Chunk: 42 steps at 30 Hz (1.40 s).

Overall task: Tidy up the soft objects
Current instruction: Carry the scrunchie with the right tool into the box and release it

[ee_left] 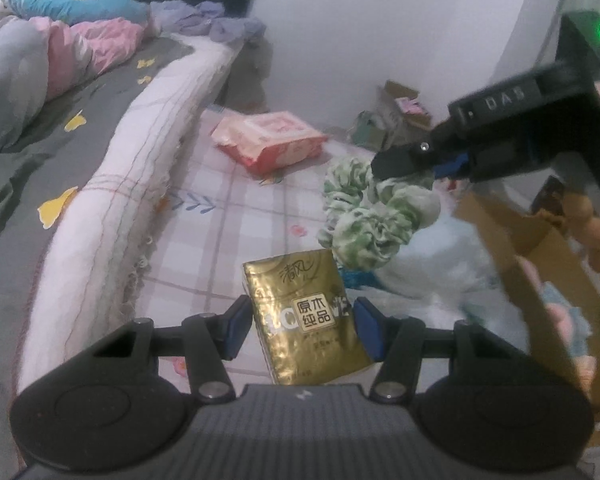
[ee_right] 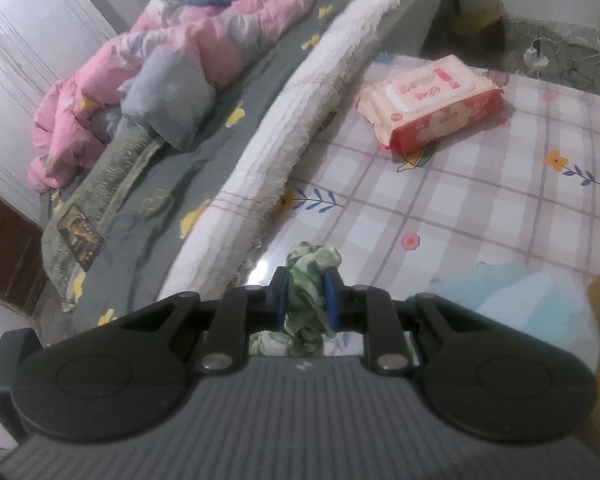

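Both hands are busy here, so this looks like the carry-to-the-box part of the tidy-up. The left gripper (ee_left: 302, 326) has a gold tissue pack (ee_left: 306, 316) between its blue pads; they sit right at the pack's sides and it looks pinched, though the left pad may have a sliver of gap, hard to say. The right gripper (ee_right: 305, 300) is nearly closed, squeezing a bunch of green-and-white cloth (ee_right: 309, 300), and from the left camera the rest of that cloth (ee_left: 368, 216) hangs below its fingers, just left of the cardboard box (ee_left: 540, 256). The box is my landmark: it's at the right edge, with pinkish soft stuff inside. The tissue pack is left of the box and nearer the camera, over the checked mat (ee_left: 236, 216). A pink wipes pack (ee_left: 270, 140) lies on the mat well left of the box and further back, by the bed (ee_left: 100, 140). My guess for next: swing the cloth over the box opening and let go, then the tissues. The wipes are still to collect.
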Each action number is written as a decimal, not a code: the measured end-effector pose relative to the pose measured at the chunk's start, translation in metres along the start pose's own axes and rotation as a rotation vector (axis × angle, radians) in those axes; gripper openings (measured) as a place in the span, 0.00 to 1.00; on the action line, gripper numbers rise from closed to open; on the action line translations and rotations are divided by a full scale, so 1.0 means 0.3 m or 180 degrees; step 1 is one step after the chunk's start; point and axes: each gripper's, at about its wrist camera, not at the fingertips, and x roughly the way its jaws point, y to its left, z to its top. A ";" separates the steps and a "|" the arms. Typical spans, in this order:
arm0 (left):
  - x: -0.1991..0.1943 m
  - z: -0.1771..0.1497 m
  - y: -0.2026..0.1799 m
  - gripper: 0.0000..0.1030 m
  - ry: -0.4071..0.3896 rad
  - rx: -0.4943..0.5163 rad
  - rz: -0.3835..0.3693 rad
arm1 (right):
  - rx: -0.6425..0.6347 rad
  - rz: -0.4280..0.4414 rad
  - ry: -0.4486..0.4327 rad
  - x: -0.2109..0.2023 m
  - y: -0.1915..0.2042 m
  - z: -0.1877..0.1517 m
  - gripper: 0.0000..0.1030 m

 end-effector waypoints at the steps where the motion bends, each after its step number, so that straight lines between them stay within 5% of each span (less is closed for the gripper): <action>1: -0.022 -0.001 -0.013 0.55 -0.0027 0.0011 -0.0044 | -0.0003 0.0002 -0.0036 -0.028 0.004 -0.014 0.17; 12: -0.158 -0.019 -0.211 0.55 -0.0162 0.0305 -0.0609 | 0.0205 -0.0105 -0.0629 -0.447 -0.039 -0.236 0.17; 22: -0.100 -0.066 -0.455 0.55 0.0083 0.0578 -0.1147 | 0.0741 -0.0507 -0.1064 -0.813 -0.274 -0.568 0.17; 31: -0.011 -0.118 -0.624 0.55 0.0327 0.0842 -0.1272 | 0.1194 -0.0862 -0.1031 -0.912 -0.520 -0.840 0.17; 42: 0.192 -0.166 -0.922 0.55 0.0981 0.1598 -0.1565 | 0.1498 -0.1023 -0.1222 -0.951 -0.717 -0.973 0.17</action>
